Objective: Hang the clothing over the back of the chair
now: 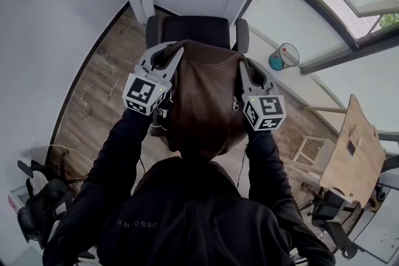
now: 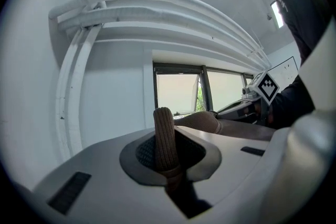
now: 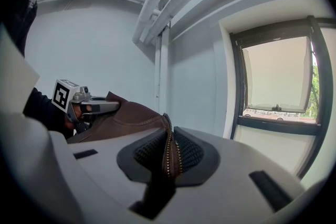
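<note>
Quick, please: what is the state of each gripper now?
The left gripper: closed on the jacket, at its ribbed edge.
The right gripper: closed on the jacket, at its zipper edge.

dark brown leathery jacket (image 1: 202, 96), tan ribbed knit cuff (image 2: 165, 136), brassy zip teeth (image 3: 169, 152), black office chair (image 1: 194, 29), light grey left gripper (image 1: 165, 54) and right gripper (image 1: 244, 64) with black-and-white square-pattern marker cubes (image 1: 144, 95), greyish-brown wood plank floor (image 1: 93, 103)

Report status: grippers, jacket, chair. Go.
Left gripper shut on jacket, ribbed hem; right gripper shut on its zipper edge. Jacket held spread at the chair back, not draped yet. Nothing seen in the way.
</note>
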Motion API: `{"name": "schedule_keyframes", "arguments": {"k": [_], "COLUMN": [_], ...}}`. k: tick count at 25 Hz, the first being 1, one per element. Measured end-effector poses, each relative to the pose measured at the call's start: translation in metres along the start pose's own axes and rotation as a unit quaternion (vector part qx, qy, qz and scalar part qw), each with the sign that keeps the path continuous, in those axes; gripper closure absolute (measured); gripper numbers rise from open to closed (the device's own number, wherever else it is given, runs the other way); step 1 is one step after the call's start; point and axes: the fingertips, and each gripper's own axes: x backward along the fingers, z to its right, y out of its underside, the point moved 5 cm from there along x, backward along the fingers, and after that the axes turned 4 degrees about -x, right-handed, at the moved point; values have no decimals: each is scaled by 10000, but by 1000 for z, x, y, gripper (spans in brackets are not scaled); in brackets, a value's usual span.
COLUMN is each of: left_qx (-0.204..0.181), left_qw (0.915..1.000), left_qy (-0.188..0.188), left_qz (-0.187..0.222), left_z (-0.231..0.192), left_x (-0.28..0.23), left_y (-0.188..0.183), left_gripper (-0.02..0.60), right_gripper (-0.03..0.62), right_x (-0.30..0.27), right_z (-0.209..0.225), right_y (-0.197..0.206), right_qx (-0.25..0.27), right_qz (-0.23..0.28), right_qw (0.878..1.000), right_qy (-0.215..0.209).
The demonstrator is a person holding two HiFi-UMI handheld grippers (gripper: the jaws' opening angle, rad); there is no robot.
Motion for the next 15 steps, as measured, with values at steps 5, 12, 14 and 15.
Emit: {"name": "schedule_keyframes", "arguments": {"k": [5,12,14,15], "left_qx": [95,154,118,99], "left_qw": [9992,9976,9970,9966], "left_qy": [373,601,679,711], "left_qz": [-147,-299,-364,-394], "left_z": [-6,-8,-9,-9], "left_x": [-5,-11,-13,-14], "left_y": [16,37,42,44], "left_gripper": [531,529,525,523], "right_gripper": [537,533,533,533], "right_x": [-7,-18,-21,-23], "right_z": [1,6,6,7], "right_y": [9,24,28,31], "right_qx": [2,-63,-81,-99], "right_qz": [-171,-406,-485,-536], "right_qw": [9999,9991,9988,9985], "right_qy": [-10,-57,-82,-94]}}
